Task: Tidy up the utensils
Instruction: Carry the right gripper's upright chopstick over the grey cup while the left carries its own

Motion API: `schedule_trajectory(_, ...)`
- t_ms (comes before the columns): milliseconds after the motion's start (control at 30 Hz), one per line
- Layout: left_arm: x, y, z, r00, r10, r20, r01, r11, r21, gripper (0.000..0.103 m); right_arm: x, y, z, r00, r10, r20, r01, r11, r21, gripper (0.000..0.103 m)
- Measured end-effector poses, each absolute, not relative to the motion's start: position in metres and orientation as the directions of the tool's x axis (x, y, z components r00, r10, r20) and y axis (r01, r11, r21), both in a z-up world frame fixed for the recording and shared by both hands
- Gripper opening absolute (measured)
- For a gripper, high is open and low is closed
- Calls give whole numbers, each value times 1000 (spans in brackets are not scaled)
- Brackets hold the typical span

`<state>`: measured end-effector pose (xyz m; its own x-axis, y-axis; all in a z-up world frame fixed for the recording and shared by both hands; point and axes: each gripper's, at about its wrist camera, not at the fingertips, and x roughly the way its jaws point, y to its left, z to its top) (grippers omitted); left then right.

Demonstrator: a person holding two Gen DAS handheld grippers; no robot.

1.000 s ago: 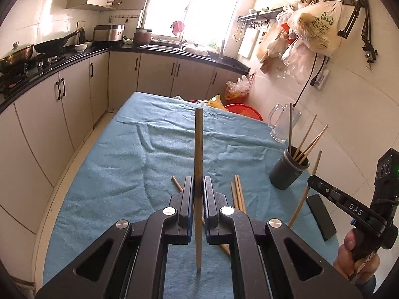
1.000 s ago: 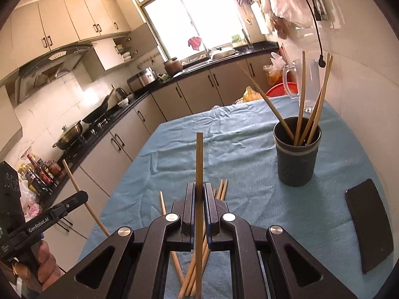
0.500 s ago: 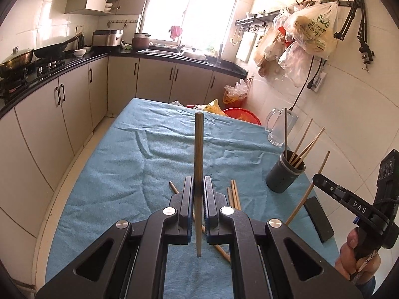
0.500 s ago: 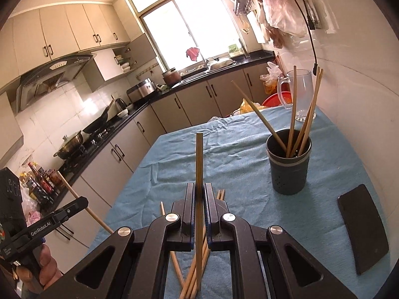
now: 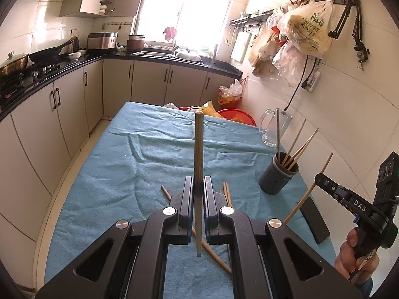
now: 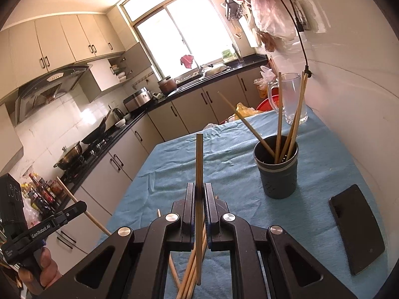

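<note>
as held, chopstick [image 5: 198, 149] stands upright.

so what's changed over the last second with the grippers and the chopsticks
Both grippers lifted and drew back: the holder and loose chopsticks sit farther away in both views. Nothing was picked up or released. The left gripper stays shut on its chopstick, the right gripper on its own; four remain in the holder.

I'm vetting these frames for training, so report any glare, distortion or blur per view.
Left wrist view: window blown out white, cabinets bowed by the fisheye, held chopstick sharp. Right wrist view: window overexposed, wall curved, holder crisp.
</note>
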<state>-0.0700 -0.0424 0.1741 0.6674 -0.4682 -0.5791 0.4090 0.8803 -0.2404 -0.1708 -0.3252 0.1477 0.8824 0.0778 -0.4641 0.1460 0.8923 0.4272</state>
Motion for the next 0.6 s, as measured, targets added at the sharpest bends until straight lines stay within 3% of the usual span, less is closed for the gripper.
schedule_trajectory(600,-70,-109,201,610,-544,-576,526,822,-218,6,-196,-378,163,913,-15,-408,224,855,468,6)
